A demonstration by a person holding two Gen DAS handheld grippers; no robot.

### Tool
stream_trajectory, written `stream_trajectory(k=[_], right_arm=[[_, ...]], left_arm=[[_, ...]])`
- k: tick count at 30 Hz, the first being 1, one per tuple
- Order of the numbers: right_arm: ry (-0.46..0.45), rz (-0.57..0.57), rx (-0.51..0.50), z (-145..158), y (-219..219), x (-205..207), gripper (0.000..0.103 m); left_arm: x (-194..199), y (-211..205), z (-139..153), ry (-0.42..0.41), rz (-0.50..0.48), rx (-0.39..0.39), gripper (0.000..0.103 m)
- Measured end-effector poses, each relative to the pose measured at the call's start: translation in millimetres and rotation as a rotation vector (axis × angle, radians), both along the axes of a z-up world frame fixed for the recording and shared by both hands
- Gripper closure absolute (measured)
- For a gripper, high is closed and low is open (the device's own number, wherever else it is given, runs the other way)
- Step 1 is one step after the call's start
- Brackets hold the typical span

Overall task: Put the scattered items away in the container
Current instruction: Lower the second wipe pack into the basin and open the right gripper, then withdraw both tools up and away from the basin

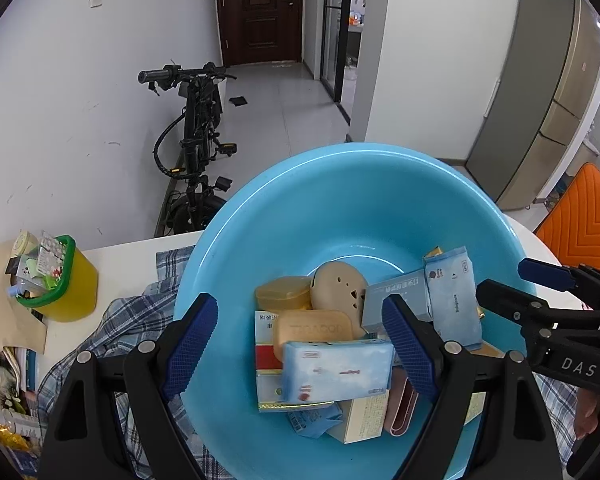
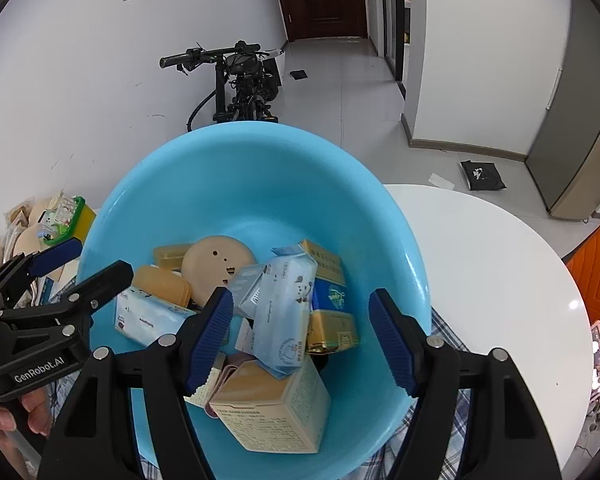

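Atop a plaid cloth (image 1: pixel 112 328) on the round white table (image 2: pixel 492 264), a blue basin (image 1: pixel 284 216) sits heaped with soap bars, tissue packs and cartons. One tissue pack (image 1: pixel 336 368) lies crosswise, long axis left to right; a tan carton (image 2: pixel 276 408) tilts toward the near rim. Both tools hover above the near rim, the left gripper (image 1: pixel 300 344) and right gripper (image 2: pixel 300 336) spread wide, holding nothing. Bare tabletop stretches toward the right edge; a yellow bin (image 1: pixel 66 280) crowds the left.
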State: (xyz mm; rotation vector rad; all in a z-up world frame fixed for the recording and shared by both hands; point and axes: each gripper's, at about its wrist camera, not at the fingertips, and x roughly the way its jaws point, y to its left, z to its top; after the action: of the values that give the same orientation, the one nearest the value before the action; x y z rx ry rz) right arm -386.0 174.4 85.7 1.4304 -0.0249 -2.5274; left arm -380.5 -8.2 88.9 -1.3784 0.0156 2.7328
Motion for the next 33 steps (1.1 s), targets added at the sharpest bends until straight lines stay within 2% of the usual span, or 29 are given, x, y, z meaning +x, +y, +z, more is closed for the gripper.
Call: stream_trajectory(k=[4,6,8,9,11,13,16,21,25,30,33], right_arm=[[0.043,0.0,0.011,1.1,3.7,4.4,0.034],[0.094,0.001,0.008,4.4,5.8,9.7,0.033],[0.172,0.006,-0.005,9.9,7.6,17.7,0.031],[0.215,0.007,-0.015,13.3,8.9,22.0,0.026],[0.306,-0.008,-0.025,20.4,11.0,31.6,0.017],[0.402,-0.038,-0.028,27.7,12.0,42.4,0.0],[0.509,-0.063,-0.024,34.8,12.3,56.5,0.0],[0.57,-0.066,0.039,37.7,8.8,66.1,0.0],[0.568,-0.071,0.026,37.6,9.4,75.0,0.0],[0.602,-0.051,0.024,48.7,9.7,102.4,0.0],[0.6,-0.028,0.001,57.5,11.3,125.4,0.0]], left_arm=[[3.4,-1.8,-0.5,0.027,0.005,-0.013,0.017],[9.9,-1.4,2.9,0.082,0.002,-0.026,0.017],[21.8,-0.2,8.4,0.174,-0.019,-0.047,0.016],[29.8,0.6,11.5,0.235,-0.024,-0.066,0.013],[39.4,-0.2,14.9,0.304,-0.019,-0.072,0.003],[50.8,-3.2,18.6,0.382,-0.015,-0.045,0.0],[59.2,-7.2,21.8,0.434,-0.006,-0.008,0.0],[67.6,-10.9,23.8,0.469,0.024,-0.022,0.0],[85.2,-13.1,32.6,0.481,0.017,-0.034,0.0],[117.8,-15.7,43.1,0.533,0.023,-0.142,0.0],[139.3,-17.1,48.5,0.537,0.007,-0.123,0.0]])
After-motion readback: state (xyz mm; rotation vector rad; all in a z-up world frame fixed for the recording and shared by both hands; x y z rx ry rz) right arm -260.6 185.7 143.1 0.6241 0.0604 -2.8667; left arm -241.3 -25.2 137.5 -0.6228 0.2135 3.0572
